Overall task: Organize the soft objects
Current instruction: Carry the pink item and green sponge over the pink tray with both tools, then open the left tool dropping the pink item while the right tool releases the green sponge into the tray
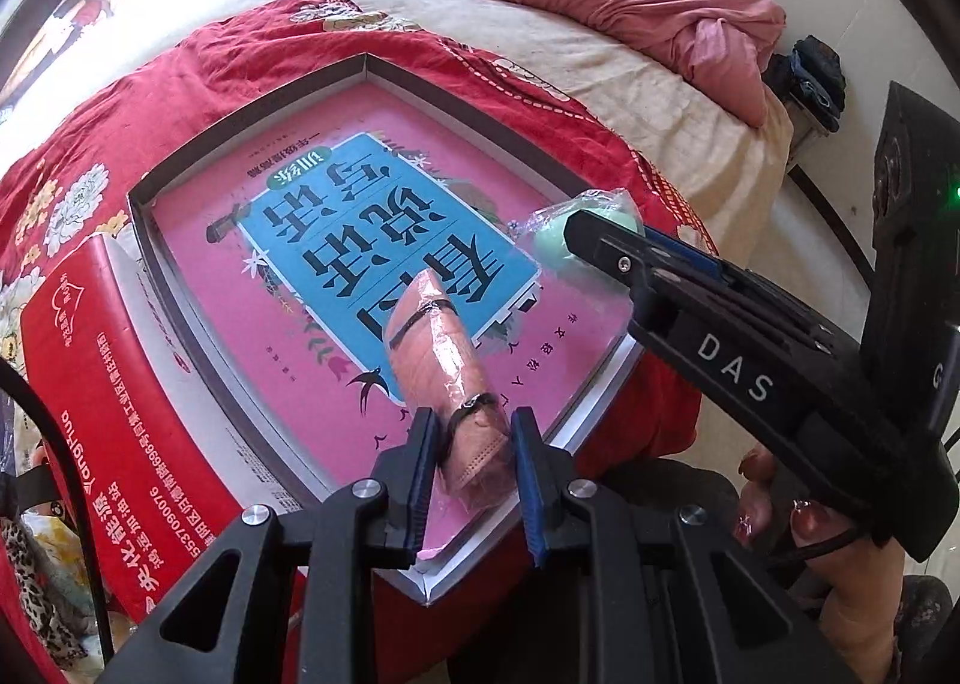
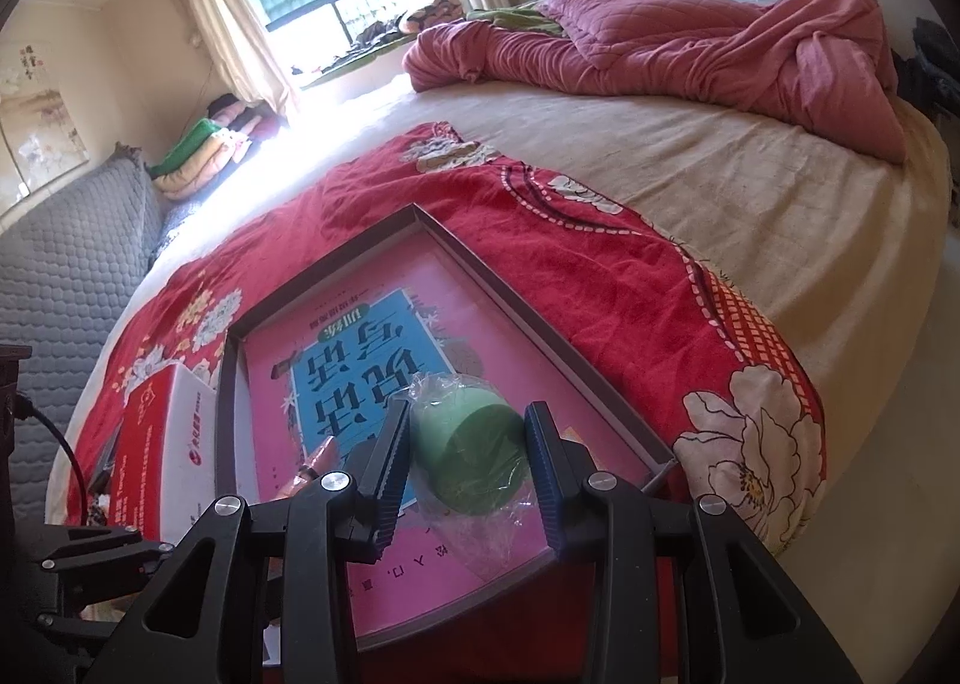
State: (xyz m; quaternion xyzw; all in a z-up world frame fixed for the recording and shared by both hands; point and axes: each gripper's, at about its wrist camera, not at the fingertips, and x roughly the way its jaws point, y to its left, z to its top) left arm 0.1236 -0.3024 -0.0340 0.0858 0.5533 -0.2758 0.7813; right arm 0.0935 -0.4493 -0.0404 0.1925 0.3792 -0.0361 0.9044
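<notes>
Two claws hover over the tray [image 1: 366, 65]: left claw [image 1: 471, 447] pinches a wrapped pink roll [image 1: 447, 348], right claw [image 2: 471, 453] clamps a bagged green sponge [image 2: 474, 444]. Lower each gently inside before releasing.

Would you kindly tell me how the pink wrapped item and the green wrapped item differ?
The pink item is long, flat and folded, bound by dark loops; the green item is short, round and squat. The pink item sits in the left gripper, the green in the right gripper. Both are in clear plastic, above the tray.
</notes>
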